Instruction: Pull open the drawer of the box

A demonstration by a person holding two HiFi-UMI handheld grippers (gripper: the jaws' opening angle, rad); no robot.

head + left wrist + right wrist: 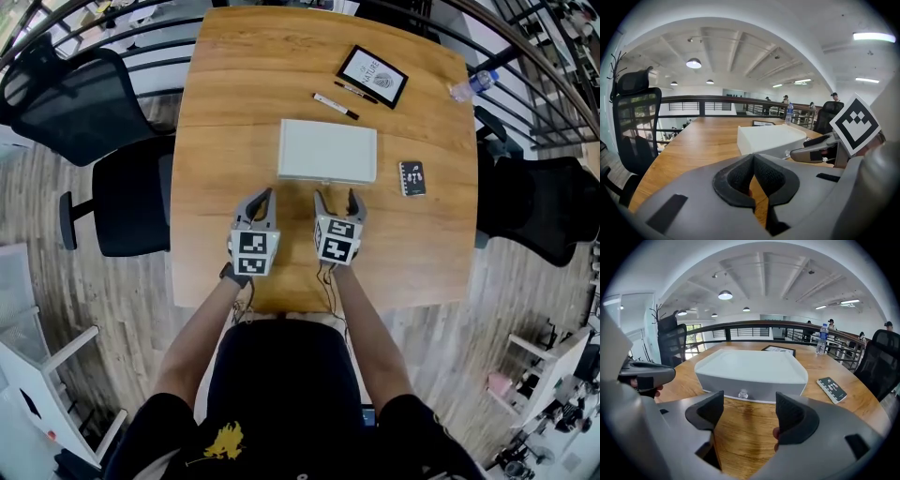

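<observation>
A flat white box lies in the middle of the wooden table. Its drawer front faces me, with a small clear knob at the centre, and the drawer looks closed. My right gripper hovers just short of the knob, jaws open with nothing between them; in the head view the right gripper is a little before the box's near edge. My left gripper sits beside it on the left. Its pads meet at the tips and it is shut on nothing, with the box ahead to its right.
Beyond the box lie a framed picture and a marker pen. A small dark card rests to the right of the box, and a water bottle stands at the far right edge. Black chairs flank the table.
</observation>
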